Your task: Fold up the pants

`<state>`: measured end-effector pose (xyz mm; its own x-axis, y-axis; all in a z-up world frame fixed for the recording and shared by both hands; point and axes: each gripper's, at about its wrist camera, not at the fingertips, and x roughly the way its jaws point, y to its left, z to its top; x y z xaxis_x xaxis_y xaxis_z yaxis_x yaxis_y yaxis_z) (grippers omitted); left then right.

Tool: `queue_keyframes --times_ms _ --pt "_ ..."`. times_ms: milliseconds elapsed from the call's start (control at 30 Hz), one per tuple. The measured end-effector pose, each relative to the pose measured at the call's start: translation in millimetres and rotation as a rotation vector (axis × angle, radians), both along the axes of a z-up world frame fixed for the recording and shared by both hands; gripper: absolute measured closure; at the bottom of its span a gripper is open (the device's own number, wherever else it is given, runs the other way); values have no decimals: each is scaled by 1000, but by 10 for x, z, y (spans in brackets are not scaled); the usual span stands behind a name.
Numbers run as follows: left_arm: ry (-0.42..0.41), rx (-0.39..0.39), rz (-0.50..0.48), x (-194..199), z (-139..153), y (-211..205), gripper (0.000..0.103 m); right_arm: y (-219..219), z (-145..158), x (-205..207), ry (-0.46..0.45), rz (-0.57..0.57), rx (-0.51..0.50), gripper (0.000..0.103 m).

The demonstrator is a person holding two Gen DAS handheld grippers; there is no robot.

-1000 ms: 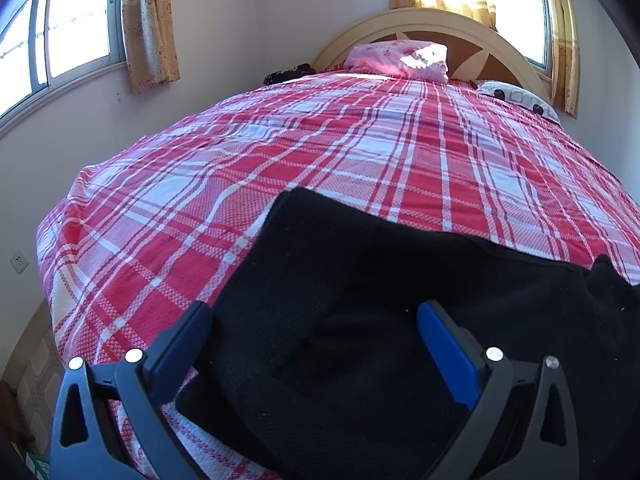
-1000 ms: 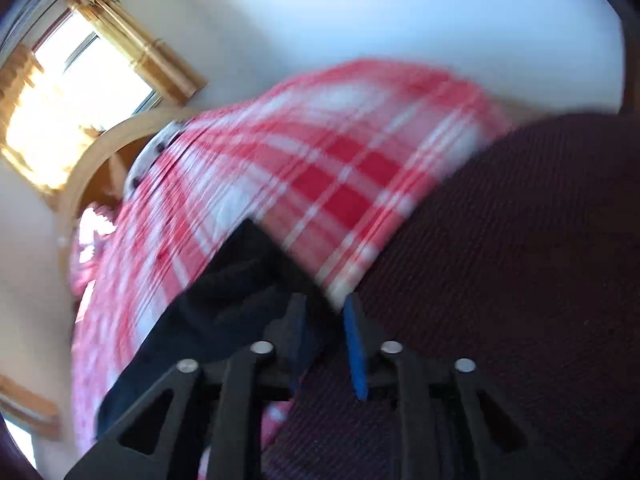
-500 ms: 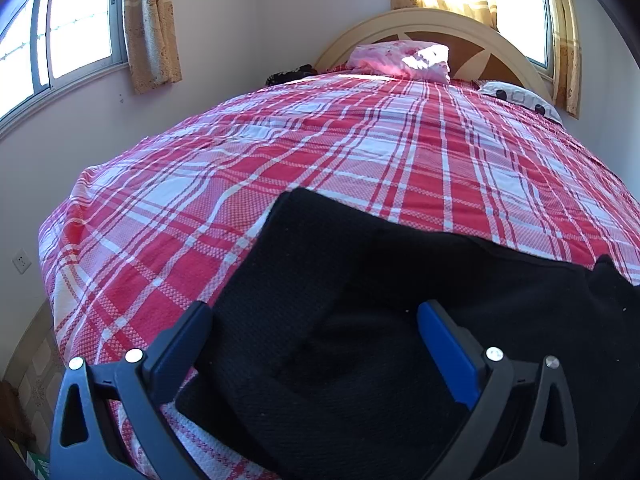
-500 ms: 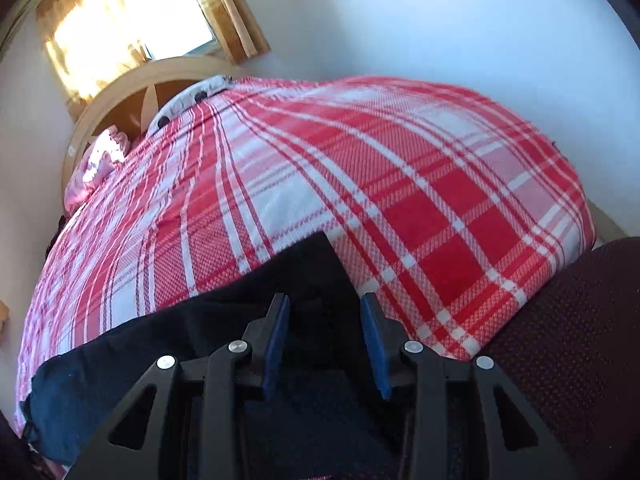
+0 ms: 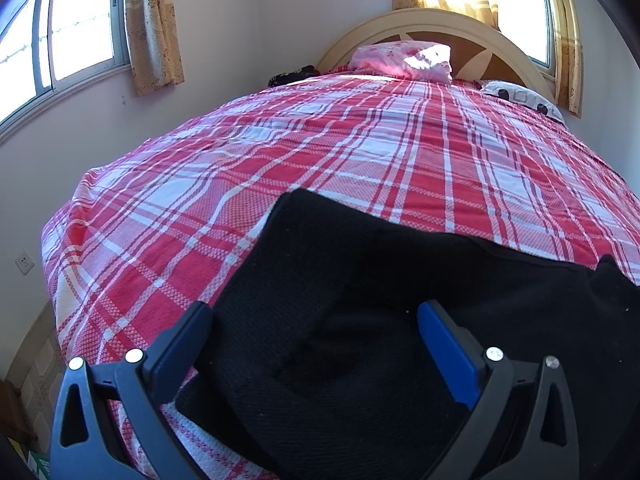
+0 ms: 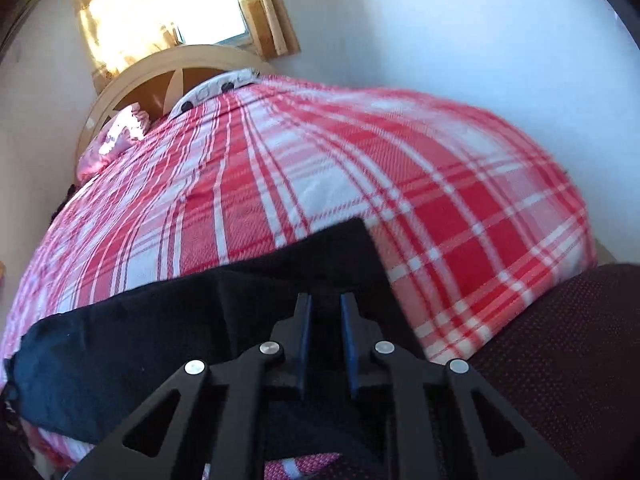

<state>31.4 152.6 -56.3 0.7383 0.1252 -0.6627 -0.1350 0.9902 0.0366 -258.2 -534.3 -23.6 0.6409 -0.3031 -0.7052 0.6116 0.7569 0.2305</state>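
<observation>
Black pants (image 5: 360, 272) lie across the near end of a red-and-white plaid bed (image 5: 360, 152). My left gripper (image 5: 314, 312) is open, with its blue-padded fingers wide apart just above the left end of the pants and nothing gripped. In the right wrist view the pants (image 6: 160, 320) stretch left from a corner near the bed's (image 6: 320, 160) right edge. There my right gripper (image 6: 325, 300) has its jaws closing, with only a narrow gap left and black fabric between the pads.
A pink pillow (image 5: 400, 60) and a spotted pillow (image 5: 520, 96) lie by the curved headboard (image 5: 480, 28). Walls run close along both sides of the bed. Dark maroon fabric (image 6: 560, 360) fills the lower right of the right wrist view.
My right gripper rolled upright and shifted over the pants' right corner, and its jaws narrowed onto the fabric. The left gripper and the pants under it stayed still.
</observation>
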Motion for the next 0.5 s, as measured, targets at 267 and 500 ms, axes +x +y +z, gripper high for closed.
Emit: queue_keyframes --times_ms 267,500 --pt "0 0 0 -1 -1 -4 0 -28 200 76 22 -21 -121 97" --pt "-1 2 1 -3 0 -2 0 -165 274 169 8 -65 -178 98"
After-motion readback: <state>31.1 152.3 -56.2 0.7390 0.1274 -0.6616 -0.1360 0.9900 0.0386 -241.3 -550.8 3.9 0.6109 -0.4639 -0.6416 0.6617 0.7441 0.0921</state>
